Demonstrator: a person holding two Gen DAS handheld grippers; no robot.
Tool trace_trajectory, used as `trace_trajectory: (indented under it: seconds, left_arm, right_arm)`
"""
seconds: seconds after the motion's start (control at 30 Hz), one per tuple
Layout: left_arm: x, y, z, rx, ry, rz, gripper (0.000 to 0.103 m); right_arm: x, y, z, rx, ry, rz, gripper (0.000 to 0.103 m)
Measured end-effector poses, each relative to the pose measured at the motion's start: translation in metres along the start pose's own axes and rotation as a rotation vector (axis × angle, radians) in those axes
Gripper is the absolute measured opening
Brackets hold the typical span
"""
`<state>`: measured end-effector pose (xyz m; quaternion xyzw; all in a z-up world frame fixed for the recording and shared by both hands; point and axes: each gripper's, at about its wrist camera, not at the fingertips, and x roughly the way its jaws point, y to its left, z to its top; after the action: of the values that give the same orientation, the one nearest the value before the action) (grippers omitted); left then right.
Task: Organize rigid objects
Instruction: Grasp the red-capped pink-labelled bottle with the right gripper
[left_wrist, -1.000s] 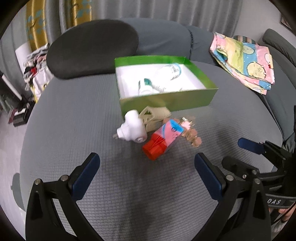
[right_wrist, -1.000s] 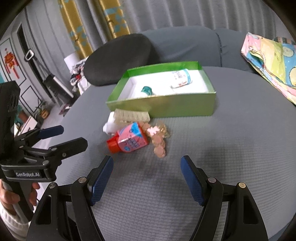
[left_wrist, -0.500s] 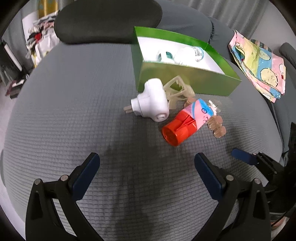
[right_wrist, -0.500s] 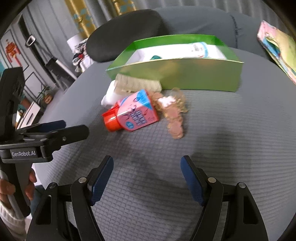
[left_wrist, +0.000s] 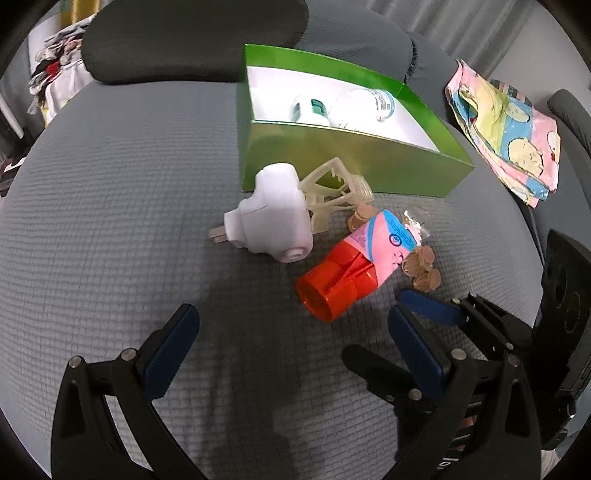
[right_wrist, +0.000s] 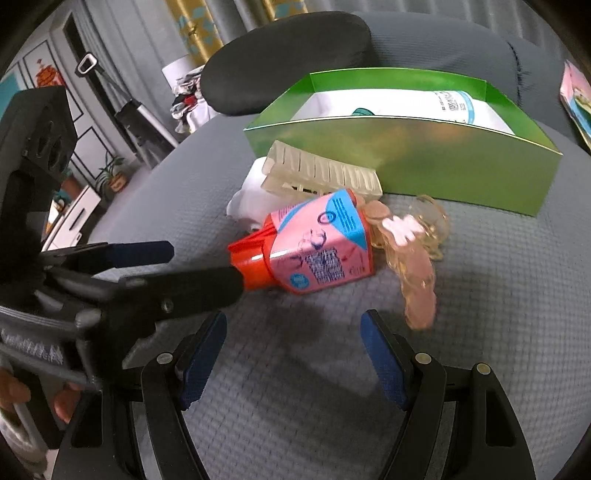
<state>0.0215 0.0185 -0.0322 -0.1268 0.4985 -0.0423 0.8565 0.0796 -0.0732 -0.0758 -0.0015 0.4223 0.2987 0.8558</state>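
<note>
**Inspector A:** Surface and room?

**Inspector B:** A round surface under a grey grid-textured cover (left_wrist: 110, 221). Behind it stand a dark oval cushion (left_wrist: 192, 37) and a grey sofa back (right_wrist: 443, 48). A folded cartoon-print cloth (left_wrist: 509, 136) lies at the right edge. Yellow-patterned curtains (right_wrist: 192, 22) and wall frames show at the rear left.

**Inspector A:** Count of items?

**Inspector B:** One green box (left_wrist: 351, 162), open-topped with a white interior, holding two white bottles (left_wrist: 354, 107). In front of it, outside the box: one white plug adapter (left_wrist: 273, 221), one translucent hair claw clip (left_wrist: 332, 188) touching the adapter and lying against the box wall, and one pink-labelled bottle with a red cap (left_wrist: 354, 266) lying on its side. One cluster of copper-coloured discs (left_wrist: 421, 266) lies just beside that bottle; the number of discs cannot be told.

**Inspector A:** Tools?

**Inspector B:** Two. The left gripper (left_wrist: 291, 332) hovers near the red cap, jaws released, nothing between them. The right gripper (right_wrist: 293, 347) stands spread and empty near the pink-labelled bottle. The two grippers sit close together.
</note>
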Motion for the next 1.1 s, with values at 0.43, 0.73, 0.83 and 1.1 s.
trace_trajectory:
  seconds: [0.43, 0.73, 0.83, 1.1]
  left_arm:
    - [0.024, -0.004, 0.018, 0.061, 0.066, -0.053, 0.094]
    - [0.030, 0.003, 0.026, 0.017, 0.071, -0.099, 0.071]
    - [0.027, 0.006, 0.026, 0.020, 0.075, -0.115, 0.064]
    - [0.025, 0.008, 0.026, 0.068, 0.063, -0.100, 0.064]
  right_arm:
    - [0.019, 0.003, 0.019, -0.097, 0.032, -0.038, 0.077]
    - [0.027, 0.008, 0.033, -0.139, 0.061, -0.038, 0.081]
    - [0.029, 0.010, 0.036, -0.146, 0.052, 0.002, 0.081]
    - [0.027, 0.012, 0.034, -0.150, 0.031, 0.030, 0.072]
